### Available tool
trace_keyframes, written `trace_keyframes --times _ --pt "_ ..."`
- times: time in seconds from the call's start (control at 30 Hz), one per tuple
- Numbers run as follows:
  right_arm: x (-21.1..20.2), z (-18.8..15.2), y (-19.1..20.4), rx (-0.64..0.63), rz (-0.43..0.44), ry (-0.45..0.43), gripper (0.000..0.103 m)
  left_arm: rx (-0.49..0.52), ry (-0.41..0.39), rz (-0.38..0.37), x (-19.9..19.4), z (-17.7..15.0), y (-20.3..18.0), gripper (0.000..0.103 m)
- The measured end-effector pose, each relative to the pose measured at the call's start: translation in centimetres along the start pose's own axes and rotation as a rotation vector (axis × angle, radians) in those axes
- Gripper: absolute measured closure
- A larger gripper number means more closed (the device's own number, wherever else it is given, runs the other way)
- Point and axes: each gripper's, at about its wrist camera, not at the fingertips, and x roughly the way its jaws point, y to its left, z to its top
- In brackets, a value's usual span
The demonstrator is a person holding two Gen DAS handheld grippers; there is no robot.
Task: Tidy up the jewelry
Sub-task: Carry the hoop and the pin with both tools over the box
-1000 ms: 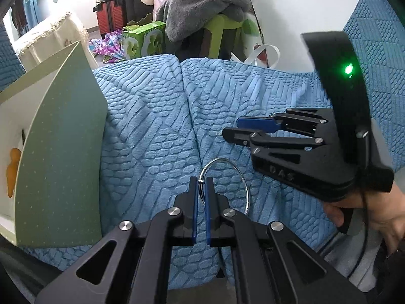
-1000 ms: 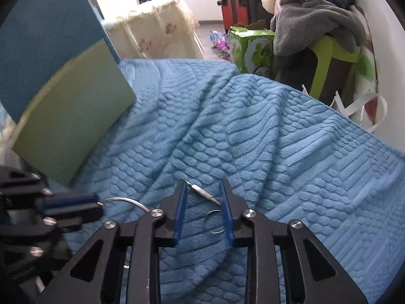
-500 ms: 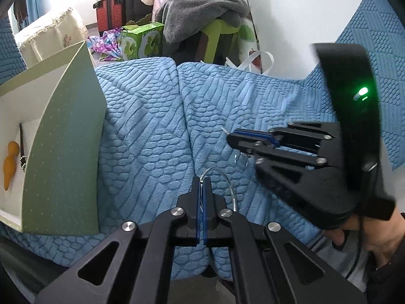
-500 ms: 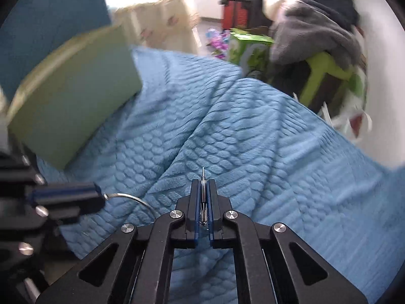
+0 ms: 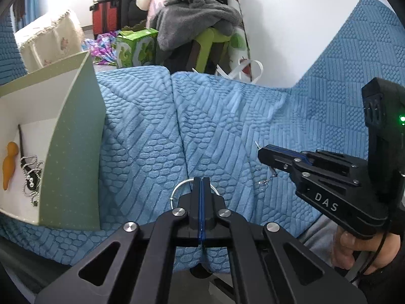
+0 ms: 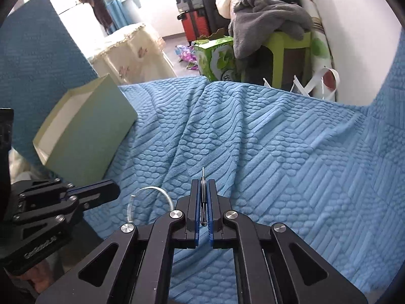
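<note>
Left gripper clamped on a silver bangle, fingers fully together over the wire, ring arcing out both sides of the tips, lifted just above the blue textured blanket. From the right wrist view the same bangle sticks out past the left gripper tip, open-ended wire hoop, hanging free of the fabric.

Right gripper pinched together on a small earring, thin metal pin poking up past the tips, hook part seen between the blue pads. In the left wrist view the right gripper is sideways, at the right side over the blanket; the earring's small wire loops dangle under its tip, off the fabric. The person's hand is wrapped on the handle at lower right.

Green open box stands on the blanket's left edge, white inside. In it: an orange pendant-like piece, a dark stick, a ball-chain tangle. Right wrist view shows the box from outside, contents hidden.

Background off the far edge: green stool with grey clothes piled on, green carton, red suitcase.
</note>
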Motion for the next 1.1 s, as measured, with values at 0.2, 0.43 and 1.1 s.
trace_keyframes --times 0.2,0.43,1.1 --pt "0.0 -1.1 -0.6 0.054 -0.007 0.013 0.100 0.061 -0.017 0.037 0.6 -1.2 -0.3 0.102" --pt "1.0 -1.7 -1.4 0.069 0.009 0.035 0.100 0.056 0.023 0.048 2.0 -2.5 0.0 0.046" --pt "1.4 -1.7 -2.8 0.115 0.035 0.038 0.100 0.224 0.051 0.192 4.8 -4.4 -2.3 0.023"
